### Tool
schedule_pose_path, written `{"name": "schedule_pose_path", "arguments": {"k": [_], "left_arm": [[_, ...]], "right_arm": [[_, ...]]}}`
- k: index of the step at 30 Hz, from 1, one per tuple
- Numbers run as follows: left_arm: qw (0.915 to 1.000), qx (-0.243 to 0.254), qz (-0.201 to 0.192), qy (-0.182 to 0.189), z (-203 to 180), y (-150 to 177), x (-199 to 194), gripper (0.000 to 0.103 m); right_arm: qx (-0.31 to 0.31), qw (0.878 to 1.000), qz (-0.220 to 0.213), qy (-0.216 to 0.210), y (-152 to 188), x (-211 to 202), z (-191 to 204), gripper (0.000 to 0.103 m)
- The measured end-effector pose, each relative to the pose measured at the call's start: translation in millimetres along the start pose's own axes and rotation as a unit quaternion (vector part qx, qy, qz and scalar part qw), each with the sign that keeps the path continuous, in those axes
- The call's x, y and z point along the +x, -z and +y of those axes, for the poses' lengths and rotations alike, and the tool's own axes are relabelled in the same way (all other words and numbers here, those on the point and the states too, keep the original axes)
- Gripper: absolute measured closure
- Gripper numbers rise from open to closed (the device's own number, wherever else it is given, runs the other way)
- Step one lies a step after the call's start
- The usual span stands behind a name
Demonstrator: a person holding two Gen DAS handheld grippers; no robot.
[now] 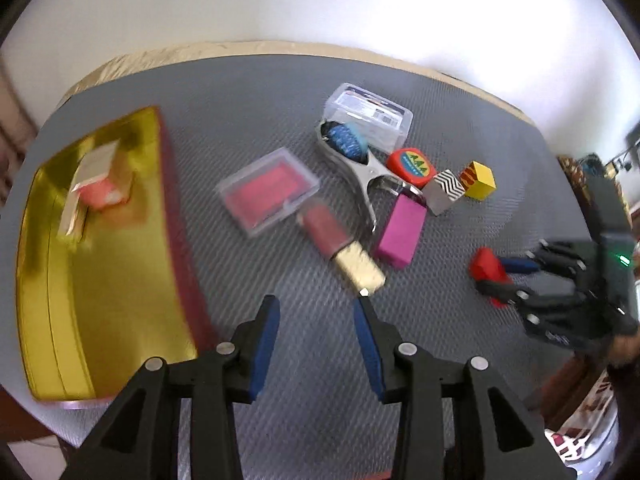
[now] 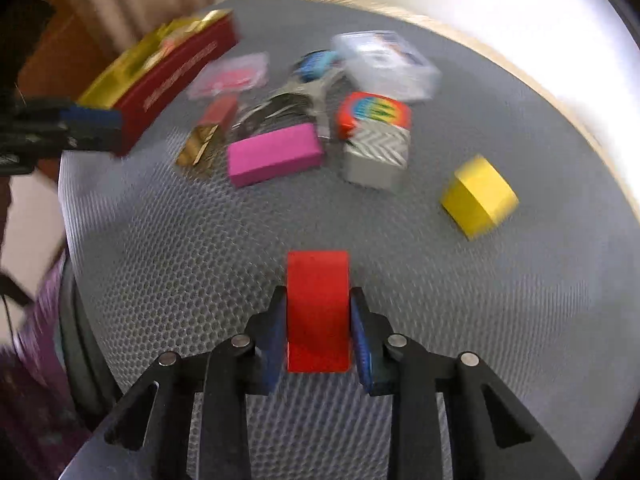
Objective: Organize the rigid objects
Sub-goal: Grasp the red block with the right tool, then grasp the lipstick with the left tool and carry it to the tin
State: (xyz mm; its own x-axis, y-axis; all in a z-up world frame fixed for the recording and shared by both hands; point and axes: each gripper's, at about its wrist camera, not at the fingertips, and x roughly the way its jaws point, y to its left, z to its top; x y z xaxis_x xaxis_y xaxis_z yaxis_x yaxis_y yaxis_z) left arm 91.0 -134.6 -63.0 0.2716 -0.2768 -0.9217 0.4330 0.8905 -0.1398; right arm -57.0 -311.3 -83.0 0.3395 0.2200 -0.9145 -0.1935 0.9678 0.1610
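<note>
My right gripper is shut on a red block just above the grey mat; it also shows in the left wrist view holding the red block. My left gripper is open and empty over the mat, between the gold box and a red-and-gold lipstick. A pink block, a zigzag cube, a yellow cube, a red round eraser and clear cases lie beyond.
The gold box with red sides holds a small carton. A clear case with a pink insert, a metal clip and a clear lidded box lie mid-mat. The mat's far edge meets a white wall.
</note>
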Motion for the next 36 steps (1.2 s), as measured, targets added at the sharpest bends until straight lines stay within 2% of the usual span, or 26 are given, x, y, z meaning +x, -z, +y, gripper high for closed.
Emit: {"name": "schedule_pose_path", "arguments": {"k": [3, 7, 10, 14, 16, 17, 19, 21, 26, 28, 31, 33, 36], "left_arm": [[0.9996, 0.002, 0.024, 0.016, -5.5, -14.9, 18.3, 0.064], [0.9985, 0.004, 0.053, 0.015, -11.6, -27.5, 43.2, 0.064], [0.9979, 0.002, 0.060, 0.023, -14.5, -34.5, 52.2, 0.064], [0.9972, -0.003, 0.074, 0.010, -15.9, -41.6, 68.4, 0.064], [0.9978, -0.015, 0.063, 0.012, -11.8, -42.5, 69.0, 0.064], [0.9979, -0.019, 0.061, 0.012, -10.4, -42.8, 69.5, 0.066], [0.9982, -0.031, 0.051, -0.003, -5.0, -41.1, 68.5, 0.083], [0.9983, -0.035, 0.046, -0.002, -2.0, -39.0, 66.3, 0.083], [0.9995, -0.027, 0.013, -0.011, -8.5, -21.5, 41.4, 0.083], [0.9995, -0.031, -0.006, -0.003, -8.0, -14.5, 16.1, 0.083], [0.9983, -0.041, -0.040, -0.011, 10.4, -10.8, -26.3, 0.083], [0.9963, -0.052, -0.055, -0.040, 35.3, -8.7, -50.7, 0.083], [0.9917, -0.072, -0.048, -0.095, 82.6, -10.8, -64.1, 0.083]], "right_arm": [[0.061, 0.997, -0.041, -0.015, 22.9, -20.1, -11.0, 0.076], [0.097, 0.991, -0.084, -0.040, 43.4, -41.4, -17.8, 0.076], [0.110, 0.988, -0.097, -0.054, 55.5, -51.0, -17.0, 0.076], [0.121, 0.985, -0.107, -0.067, 53.5, -57.9, -26.5, 0.076], [0.125, 0.984, -0.111, -0.068, 51.8, -57.3, -28.5, 0.076], [0.128, 0.983, -0.114, -0.071, 52.7, -59.2, -30.8, 0.076], [0.131, 0.982, -0.118, -0.072, 52.8, -60.8, -33.2, 0.076], [0.136, 0.980, -0.119, -0.078, 52.8, -61.4, -35.3, 0.076], [0.146, 0.979, -0.118, -0.077, 52.4, -59.4, -35.1, 0.076], [0.149, 0.979, -0.116, -0.081, 53.0, -58.6, -33.8, 0.076], [0.149, 0.979, -0.115, -0.083, 52.6, -61.0, -27.6, 0.076], [0.144, 0.979, -0.118, -0.081, 50.6, -63.0, -21.8, 0.076], [0.140, 0.979, -0.122, -0.089, 45.2, -66.1, -12.3, 0.076]]}}
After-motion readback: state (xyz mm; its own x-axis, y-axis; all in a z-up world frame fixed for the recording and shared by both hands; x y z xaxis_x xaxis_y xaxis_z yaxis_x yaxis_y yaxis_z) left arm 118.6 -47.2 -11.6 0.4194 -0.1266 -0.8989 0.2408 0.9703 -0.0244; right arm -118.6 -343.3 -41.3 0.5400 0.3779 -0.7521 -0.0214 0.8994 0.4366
